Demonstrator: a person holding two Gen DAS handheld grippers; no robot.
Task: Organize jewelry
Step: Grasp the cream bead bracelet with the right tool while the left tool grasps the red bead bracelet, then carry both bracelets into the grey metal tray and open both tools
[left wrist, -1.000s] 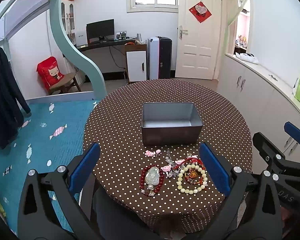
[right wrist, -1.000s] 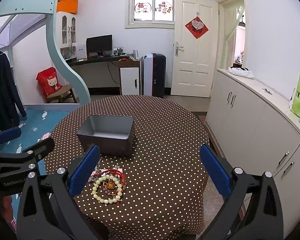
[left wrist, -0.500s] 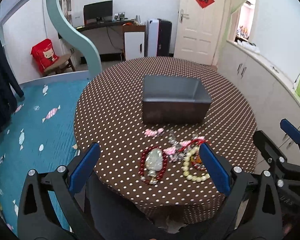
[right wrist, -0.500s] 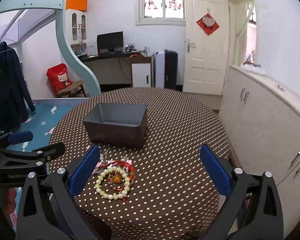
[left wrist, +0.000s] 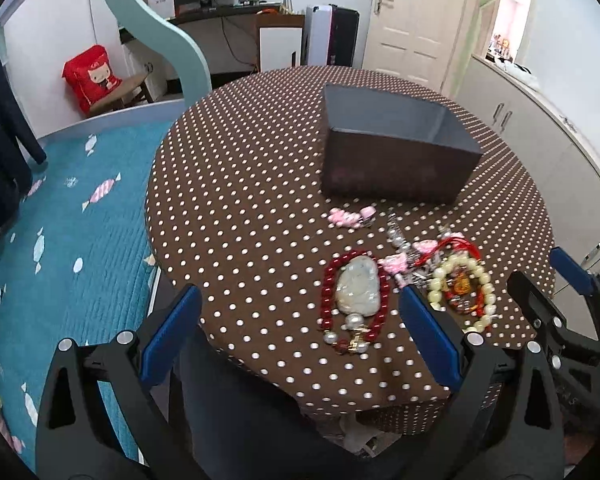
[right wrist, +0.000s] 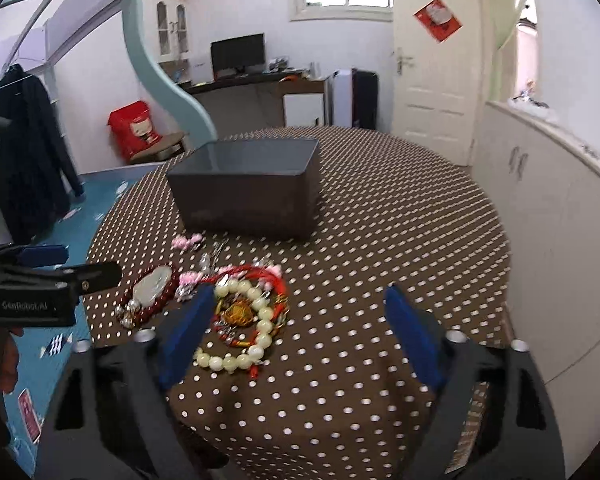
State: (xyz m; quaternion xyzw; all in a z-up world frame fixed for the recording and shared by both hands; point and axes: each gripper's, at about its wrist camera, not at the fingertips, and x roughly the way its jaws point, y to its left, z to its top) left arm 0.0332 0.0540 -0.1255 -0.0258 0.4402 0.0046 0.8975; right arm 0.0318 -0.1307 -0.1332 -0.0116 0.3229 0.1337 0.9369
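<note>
Our left gripper hangs over the near table edge, jaws wide apart, nothing between them. Its right finger sits in front of the gap between the red bracelet and the bead bracelet; whether it touches anything we can't tell. Our right gripper is also spread wide and empty, left finger overlapping the bead bracelet's near-left side in the right wrist view, right finger over bare cloth.

Outward from there: the red bracelet rings a pale jade pendant, with silver beads at its near end. The bead bracelet lies just right of it, around a tangle of red cord and a gold charm. Pink clips and small silver pieces are scattered between the bracelets and the box. All of it lies on the dotted tablecloth.

The box stands behind the pile, open-topped. What we see of its inside looks bare, though the near floor is hidden by the front wall.

Progress, as we judge it: basically at the start. Every piece we can see is out on the cloth and neither gripper holds one. All the bracelets, clips and small bits remain to be picked up and moved into the box, likely starting with one of the bracelets nearest the fingers.
</note>
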